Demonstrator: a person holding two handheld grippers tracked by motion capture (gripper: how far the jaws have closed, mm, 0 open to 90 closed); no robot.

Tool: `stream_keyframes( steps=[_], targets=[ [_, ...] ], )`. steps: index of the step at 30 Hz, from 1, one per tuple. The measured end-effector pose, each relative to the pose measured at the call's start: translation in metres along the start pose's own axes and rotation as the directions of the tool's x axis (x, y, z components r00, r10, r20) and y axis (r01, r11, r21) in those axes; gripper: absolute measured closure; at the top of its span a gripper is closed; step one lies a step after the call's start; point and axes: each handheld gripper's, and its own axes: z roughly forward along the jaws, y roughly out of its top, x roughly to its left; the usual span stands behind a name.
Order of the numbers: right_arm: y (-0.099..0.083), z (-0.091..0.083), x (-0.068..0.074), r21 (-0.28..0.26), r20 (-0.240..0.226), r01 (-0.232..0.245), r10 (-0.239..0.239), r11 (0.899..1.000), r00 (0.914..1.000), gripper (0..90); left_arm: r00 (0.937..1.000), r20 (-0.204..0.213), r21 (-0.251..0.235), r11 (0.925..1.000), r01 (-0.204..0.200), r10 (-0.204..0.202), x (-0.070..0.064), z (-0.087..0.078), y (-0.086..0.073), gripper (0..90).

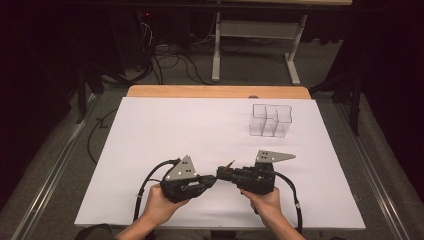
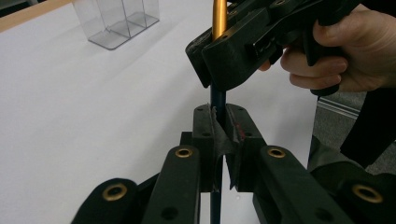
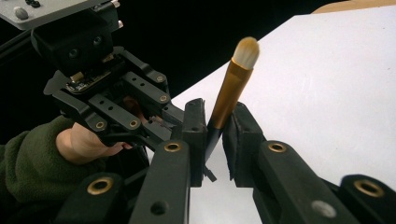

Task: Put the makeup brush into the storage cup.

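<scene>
A makeup brush (image 1: pixel 229 164) with a gold ferrule (image 3: pixel 231 88), pale bristles and a dark handle is held low over the white table cover, near the front middle. My left gripper (image 1: pixel 215 178) is shut on the dark handle (image 2: pixel 218 100), shown from behind its own jaws (image 2: pixel 219 126). My right gripper (image 1: pixel 221 173) meets it tip to tip and is shut on the same brush at the base of the ferrule (image 3: pixel 216 135). In the left gripper view the right gripper (image 2: pixel 212 60) sits just above my left jaws. Bristles point up and away in the right gripper view.
A clear plastic organizer (image 1: pixel 270 120) with several compartments stands empty at the back right of the white cover (image 1: pixel 165 125). The wooden table edge (image 1: pixel 215 91) runs along the back. Beyond it are a desk frame (image 1: pixel 216 50) and floor cables (image 1: pixel 165 55).
</scene>
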Motion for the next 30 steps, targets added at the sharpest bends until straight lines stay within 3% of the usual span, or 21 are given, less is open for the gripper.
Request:
stream_keyframes(
  steps=[14,22,30],
  targets=[
    [0.0003,-0.0010,0.0005,-0.008,0.003,-0.004,0.004,1.000,1.0000,84.3,0.9999,0.012,-0.003,1.0000,-0.004,0.004,0.0011,0.0018,-0.0020,81.8],
    [0.0003,-0.0012,0.0011,-0.007,0.009,0.006,-0.006,1.000,0.9999,84.3,0.9998,0.017,-0.003,1.0000,-0.008,0.008,0.0019,0.0031,-0.0034,68.8],
    [0.0005,-0.0020,0.0007,-0.004,0.019,0.008,-0.008,1.000,0.9998,84.2,0.9994,0.018,-0.016,0.9994,0.029,-0.029,0.0057,0.0019,-0.0055,53.2]
  ],
)
